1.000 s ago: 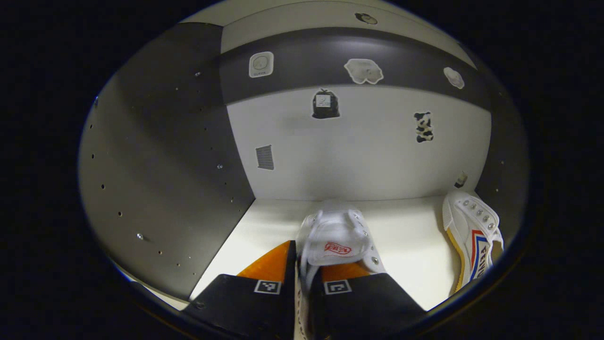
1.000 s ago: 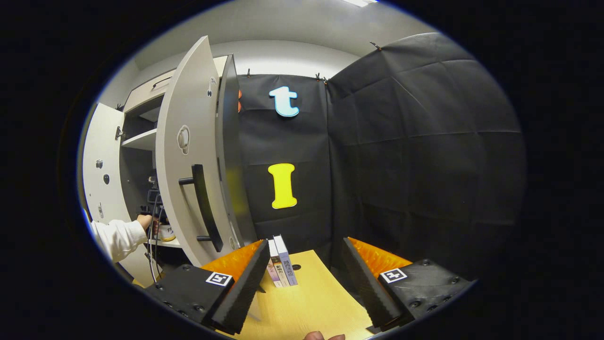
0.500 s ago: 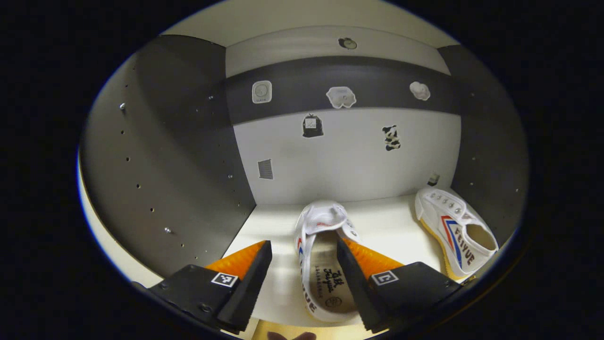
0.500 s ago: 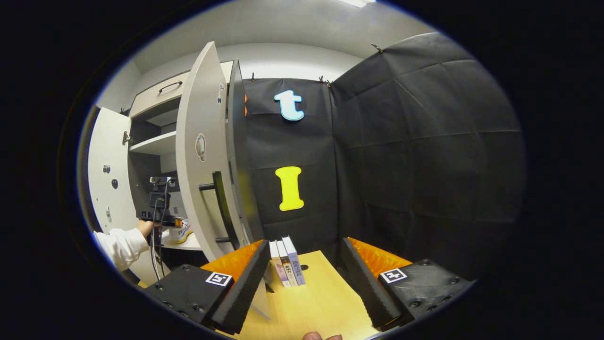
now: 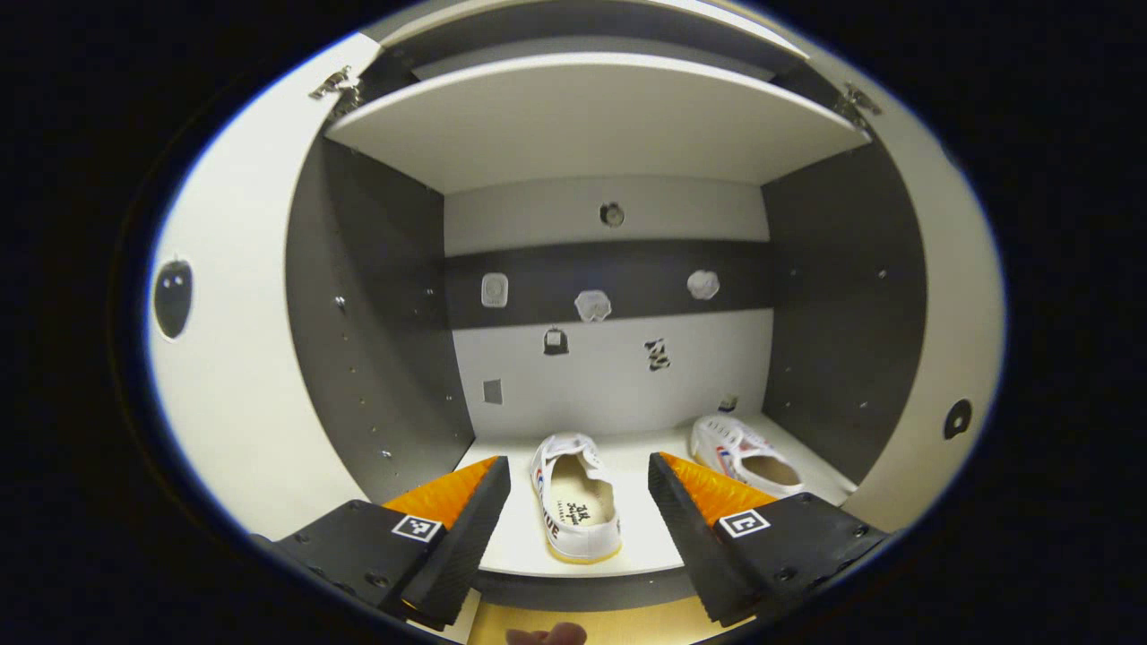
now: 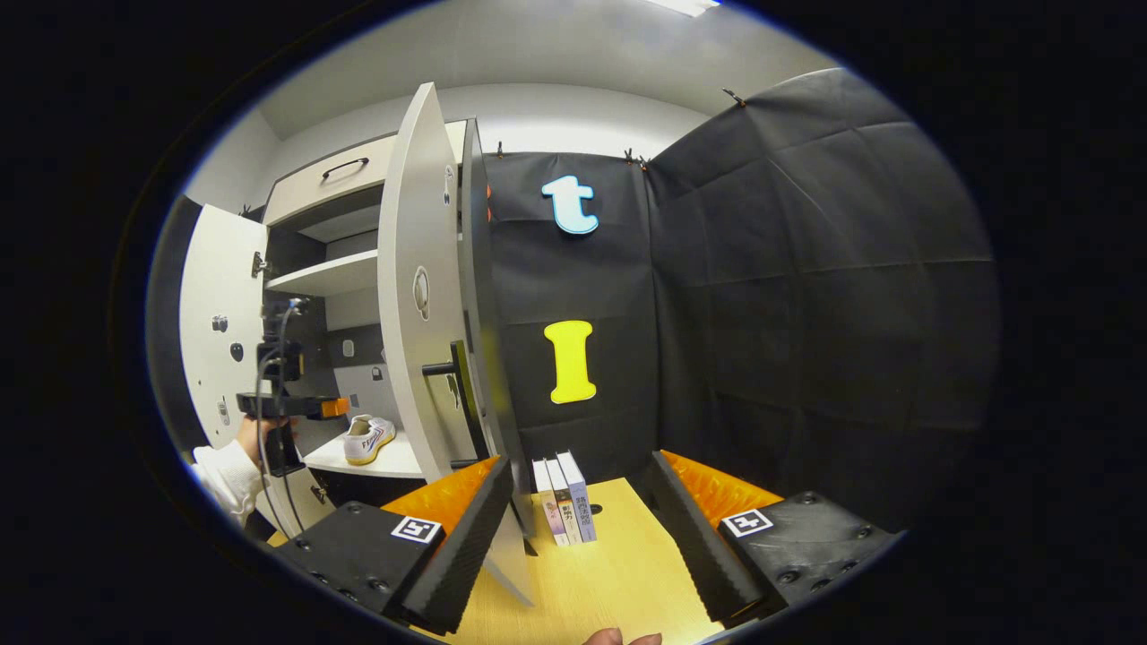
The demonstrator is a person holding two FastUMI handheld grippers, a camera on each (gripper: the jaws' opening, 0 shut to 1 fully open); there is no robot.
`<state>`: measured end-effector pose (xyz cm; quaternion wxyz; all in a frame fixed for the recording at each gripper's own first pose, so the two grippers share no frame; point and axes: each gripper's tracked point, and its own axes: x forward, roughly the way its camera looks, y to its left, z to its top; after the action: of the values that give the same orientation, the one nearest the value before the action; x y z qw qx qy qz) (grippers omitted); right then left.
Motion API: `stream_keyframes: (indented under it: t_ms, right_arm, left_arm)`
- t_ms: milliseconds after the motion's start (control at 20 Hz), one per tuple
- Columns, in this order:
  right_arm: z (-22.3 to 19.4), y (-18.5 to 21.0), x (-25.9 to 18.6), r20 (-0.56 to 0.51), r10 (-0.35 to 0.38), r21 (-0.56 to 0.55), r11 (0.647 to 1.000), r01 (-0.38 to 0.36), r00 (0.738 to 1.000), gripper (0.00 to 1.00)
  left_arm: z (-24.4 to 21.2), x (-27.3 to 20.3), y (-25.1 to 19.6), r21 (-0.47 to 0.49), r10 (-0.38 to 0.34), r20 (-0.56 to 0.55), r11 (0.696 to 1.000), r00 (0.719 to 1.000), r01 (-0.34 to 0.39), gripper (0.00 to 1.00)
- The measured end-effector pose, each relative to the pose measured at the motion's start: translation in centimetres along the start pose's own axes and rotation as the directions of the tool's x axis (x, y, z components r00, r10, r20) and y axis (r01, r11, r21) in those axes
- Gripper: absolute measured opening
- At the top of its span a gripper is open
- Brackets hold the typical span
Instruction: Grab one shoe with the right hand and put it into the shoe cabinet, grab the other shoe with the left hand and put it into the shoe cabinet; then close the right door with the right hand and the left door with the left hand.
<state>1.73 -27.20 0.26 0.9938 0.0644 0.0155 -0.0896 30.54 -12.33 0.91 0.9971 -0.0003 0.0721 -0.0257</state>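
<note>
Two white canvas shoes rest on the cabinet's lower shelf (image 5: 627, 560): one shoe (image 5: 575, 497) straight ahead with its heel toward me, the other shoe (image 5: 744, 452) at the right by the side wall. My left gripper (image 5: 578, 506) is open in front of the shelf, holding nothing. In the right gripper view, my right gripper (image 6: 581, 520) hangs open over a wooden table (image 6: 609, 582). The right door (image 6: 421, 296) stands open edge-on with its dark handle (image 6: 461, 381). Far left, a hand holds the other gripper (image 6: 287, 408) near a shoe (image 6: 367, 439).
The left door (image 5: 228, 358) is swung open beside the cabinet's dark side wall. An upper shelf (image 5: 582, 116) spans the top. Three books (image 6: 564, 497) stand on the table against the black cloth wall. A drawer (image 6: 332, 175) sits above the cabinet.
My left gripper opened and let go of the shoe, which now lies on the shelf. It then drew back out of the cabinet. The right gripper shifted slightly and stayed open.
</note>
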Motion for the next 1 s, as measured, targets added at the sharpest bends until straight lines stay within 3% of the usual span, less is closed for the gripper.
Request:
stream_keyframes:
  t_ms: [200,250,400,450,1000]
  right_arm:
    - [0.6,0.8,0.9,0.001,0.017,0.026,1.000,-0.017,1.000,0.98]
    - [0.7,0.9,1.2,-0.002,0.022,0.034,0.999,-0.022,1.000,0.98]
    - [0.9,1.1,2.3,-0.008,0.027,0.035,0.999,-0.026,1.000,0.98]
    - [1.0,1.2,2.7,-0.007,0.030,0.031,0.999,-0.030,1.000,0.98]
    - [2.4,1.6,7.0,0.010,0.036,-0.039,0.999,-0.036,0.999,0.98]
  left_arm:
    - [2.8,-6.5,-1.5,-0.021,-0.040,0.078,0.999,0.996,0.041,0.96]
    - [3.3,-8.2,-1.3,-0.027,-0.036,0.099,0.999,0.994,0.039,0.92]
    - [4.5,-12.6,-0.4,-0.061,-0.009,0.142,0.998,0.990,0.017,1.00]
    - [4.5,-13.9,0.0,-0.068,0.000,0.148,0.998,0.989,0.010,0.96]
    - [1.6,-23.8,5.9,-0.078,0.105,0.122,0.992,0.987,-0.096,0.96]
